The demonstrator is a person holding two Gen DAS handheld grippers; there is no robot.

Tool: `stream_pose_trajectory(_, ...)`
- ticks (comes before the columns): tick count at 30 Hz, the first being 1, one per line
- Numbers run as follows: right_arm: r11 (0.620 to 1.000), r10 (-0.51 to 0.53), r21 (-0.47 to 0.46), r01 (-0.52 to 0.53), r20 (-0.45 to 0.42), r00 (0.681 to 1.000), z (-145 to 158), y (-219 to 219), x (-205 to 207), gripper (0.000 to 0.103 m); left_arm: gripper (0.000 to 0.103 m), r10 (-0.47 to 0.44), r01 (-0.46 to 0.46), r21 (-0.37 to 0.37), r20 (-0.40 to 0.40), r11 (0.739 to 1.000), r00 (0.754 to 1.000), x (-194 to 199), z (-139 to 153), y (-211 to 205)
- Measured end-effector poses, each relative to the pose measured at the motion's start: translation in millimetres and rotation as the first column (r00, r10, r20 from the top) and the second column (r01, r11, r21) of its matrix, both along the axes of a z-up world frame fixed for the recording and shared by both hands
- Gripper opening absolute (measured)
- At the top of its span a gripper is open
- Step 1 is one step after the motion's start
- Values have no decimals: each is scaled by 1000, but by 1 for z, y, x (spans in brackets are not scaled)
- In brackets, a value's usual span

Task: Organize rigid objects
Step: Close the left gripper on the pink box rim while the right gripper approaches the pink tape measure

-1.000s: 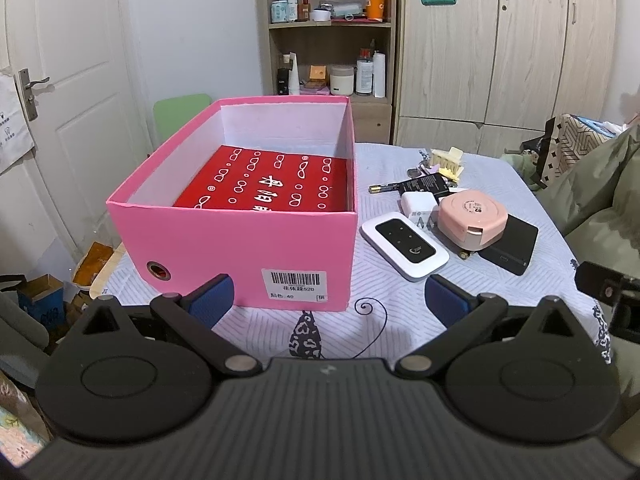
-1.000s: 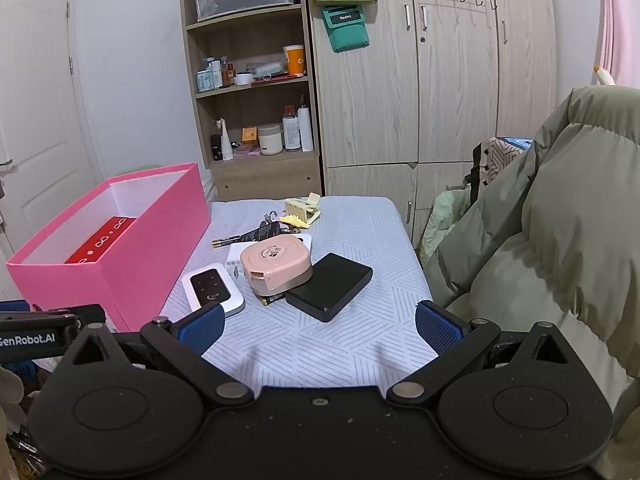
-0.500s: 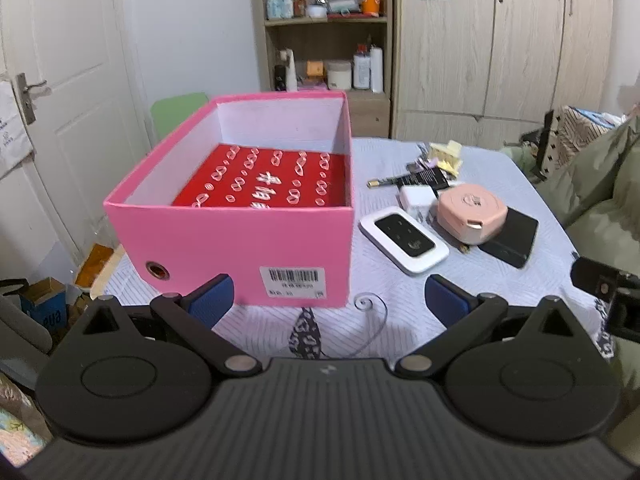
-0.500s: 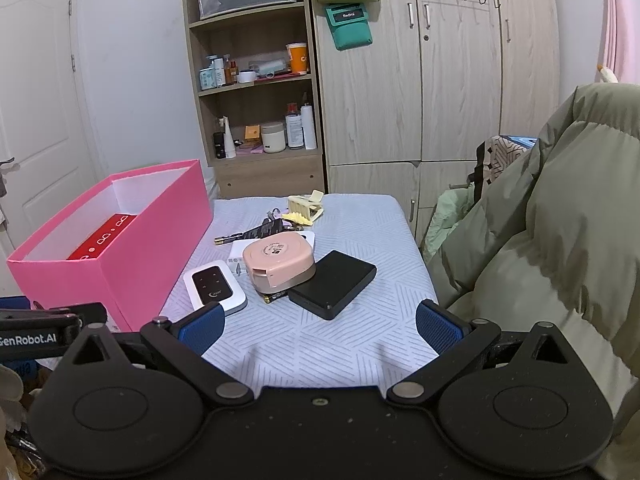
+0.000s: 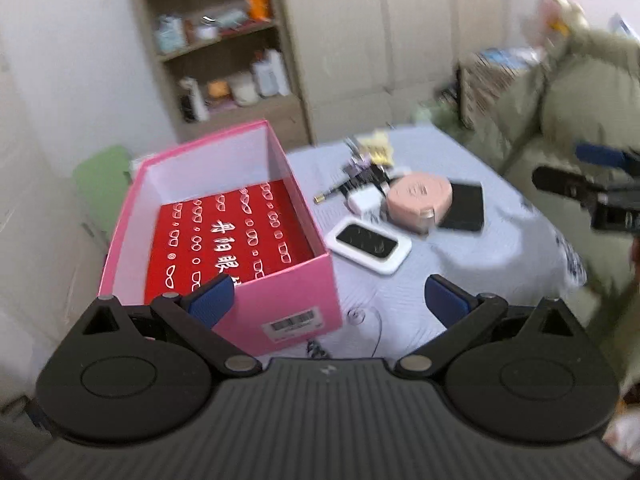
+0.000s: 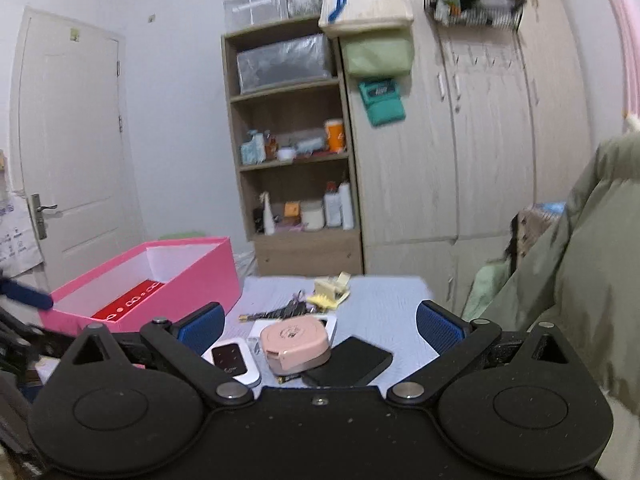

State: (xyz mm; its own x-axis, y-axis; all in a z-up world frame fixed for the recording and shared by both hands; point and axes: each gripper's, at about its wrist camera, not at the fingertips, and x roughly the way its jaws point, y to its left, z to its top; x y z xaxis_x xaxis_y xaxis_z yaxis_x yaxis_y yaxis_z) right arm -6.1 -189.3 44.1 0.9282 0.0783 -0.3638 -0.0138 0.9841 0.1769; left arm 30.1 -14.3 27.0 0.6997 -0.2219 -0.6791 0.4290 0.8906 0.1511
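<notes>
A pink cardboard box (image 5: 288, 296) (image 6: 192, 276) stands at the table's left with a red patterned packet (image 5: 224, 236) flat on its bottom. Right of it lie a white pocket device with a black screen (image 5: 368, 245) (image 6: 234, 362), a round pink case (image 5: 418, 196) (image 6: 294, 344), a black slab (image 5: 462, 208) (image 6: 348, 366), a white charger (image 5: 362, 200), keys and a yellow clip (image 6: 330, 290). My left gripper (image 5: 328, 302) hangs open over the box's near corner, empty. My right gripper (image 6: 318, 324) is open and empty, just in front of the pile.
The table wears a pale striped cloth (image 5: 460, 264). An olive padded coat (image 6: 580, 264) crowds the right side. A shelf unit (image 6: 292, 160) and wardrobes (image 6: 460, 140) stand behind, with a white door (image 6: 72, 140) at the left. The other gripper's blue tip (image 5: 596, 156) shows at right.
My left gripper has risen and tilted, now looking down into the box from above. My right gripper has moved forward and pitched up, closer to the pile. Both views are motion-blurred.
</notes>
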Motion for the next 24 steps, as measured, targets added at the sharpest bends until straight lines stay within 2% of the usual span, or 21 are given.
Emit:
stream_pose_trajectory(2, 998, 43, 36, -42, -35, 998, -2, -5, 7, 103, 103, -69, 64, -46, -131, 997, 989, 18, 0, 12)
stream_pose_trajectory(3, 997, 66, 47, -63, -53, 996, -3, -5, 12, 103, 102, -104, 91, -74, -196, 993, 975, 29, -2, 18)
stream_pose_trajectory(5, 995, 95, 47, -92, -78, 992, -4, -5, 20, 103, 102, -97, 85, -61, -238, 995, 966, 40, -5, 26)
stream_pose_trajectory(8, 992, 124, 18, -123, -109, 986, -7, -1, 27, 103, 100, -70, 79, 43, -192, 996, 979, 50, -4, 35)
stream_pose_trajectory(14, 979, 201, 20, -201, -175, 964, -8, 7, 50, 103, 100, -59, 81, 117, -177, 990, 982, 84, 16, 65)
stream_pose_trajectory(16, 974, 220, -11, -226, -190, 957, -5, 13, 57, 101, 100, -19, 45, 152, -171, 987, 985, 102, 19, 77)
stream_pose_trajectory(18, 965, 244, -49, -257, -190, 951, -3, 18, 62, 99, 100, 29, 1, 168, -176, 986, 984, 123, 22, 90)
stream_pose_trajectory(22, 958, 263, -53, -280, -218, 940, -10, 20, 79, 94, 99, 109, -76, 177, -185, 981, 977, 160, 14, 110)
stream_pose_trajectory(24, 956, 264, -62, -286, -240, 934, -15, 23, 89, 88, 90, 141, -105, 176, -203, 979, 969, 176, 8, 119)
